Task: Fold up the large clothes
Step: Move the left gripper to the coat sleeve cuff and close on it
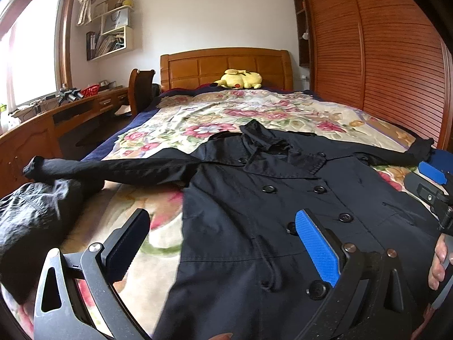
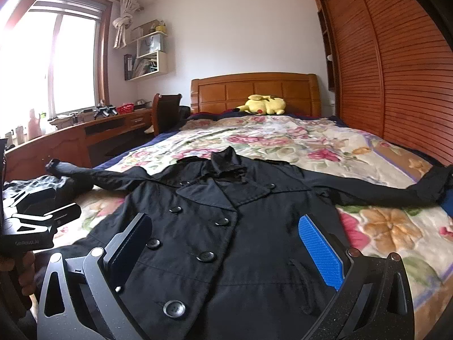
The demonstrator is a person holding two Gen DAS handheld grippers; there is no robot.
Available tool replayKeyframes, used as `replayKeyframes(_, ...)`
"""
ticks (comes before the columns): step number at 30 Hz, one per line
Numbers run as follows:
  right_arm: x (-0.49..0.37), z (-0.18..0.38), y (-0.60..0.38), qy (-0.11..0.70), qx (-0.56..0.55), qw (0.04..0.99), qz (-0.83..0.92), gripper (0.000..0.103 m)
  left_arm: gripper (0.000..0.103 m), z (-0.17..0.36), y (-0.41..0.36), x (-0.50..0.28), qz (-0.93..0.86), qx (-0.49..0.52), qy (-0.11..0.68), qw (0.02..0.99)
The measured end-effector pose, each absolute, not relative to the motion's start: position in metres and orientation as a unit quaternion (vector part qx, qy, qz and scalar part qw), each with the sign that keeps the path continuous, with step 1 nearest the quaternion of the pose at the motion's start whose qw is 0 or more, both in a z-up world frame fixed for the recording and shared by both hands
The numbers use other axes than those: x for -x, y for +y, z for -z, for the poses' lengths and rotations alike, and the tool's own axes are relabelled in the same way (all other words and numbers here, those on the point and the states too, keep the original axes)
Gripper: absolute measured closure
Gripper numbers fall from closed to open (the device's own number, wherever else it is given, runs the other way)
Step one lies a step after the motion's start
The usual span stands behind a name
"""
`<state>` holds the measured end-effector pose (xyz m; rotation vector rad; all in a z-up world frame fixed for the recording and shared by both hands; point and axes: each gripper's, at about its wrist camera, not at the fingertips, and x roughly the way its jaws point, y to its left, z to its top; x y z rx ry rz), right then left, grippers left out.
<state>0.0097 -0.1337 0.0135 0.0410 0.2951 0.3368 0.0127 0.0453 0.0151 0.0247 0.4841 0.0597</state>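
Observation:
A black double-breasted coat [image 1: 254, 198] lies front up on the floral bedspread [image 1: 226, 113], sleeves spread out to both sides; it also shows in the right wrist view [image 2: 232, 226]. My left gripper [image 1: 223, 221] is open and empty, hovering over the coat's left side near its lower edge. My right gripper [image 2: 225, 223] is open and empty above the coat's middle. The right gripper also shows at the right edge of the left wrist view [image 1: 433, 181]. The left gripper shows at the left edge of the right wrist view [image 2: 42, 212].
A second dark garment [image 1: 34, 218] lies bunched at the bed's left edge under the coat's sleeve. A yellow plush toy [image 1: 240, 79] sits by the wooden headboard. A desk [image 1: 56, 119] and chair stand to the left, a slatted wardrobe [image 1: 382, 56] to the right.

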Motion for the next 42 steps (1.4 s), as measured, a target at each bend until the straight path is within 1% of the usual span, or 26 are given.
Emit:
replayKeyframes(7,-0.019,-0.015,-0.124,0.156,-0.021,0.971,-0.182,0.000,0.000,-0.015,0.067,-0.018,-0.045,-0.025,0.251,0.967)
replayKeyframes(16,-0.027,-0.024,-0.109,0.158,-0.008,0.969,-0.190,0.000,0.000,-0.010,0.109,-0.044,-0.068,-0.022,0.282,0.957)
replayKeyframes(28,-0.034,-0.027,-0.098,0.168,0.013,0.964,-0.207,0.000,0.000,-0.010,0.159,-0.094,-0.091,-0.002,0.317,0.944)
replayKeyframes(32,-0.045,-0.031,-0.092,0.179,0.015,0.960,-0.217,0.000,0.000,-0.006,0.174,-0.112,-0.103,0.003,0.326,0.940)
replayKeyframes(42,-0.077,-0.043,-0.056,0.183,0.058,0.955,-0.228,0.000,0.000,0.005,0.199,-0.150,-0.112,0.019,0.345,0.932)
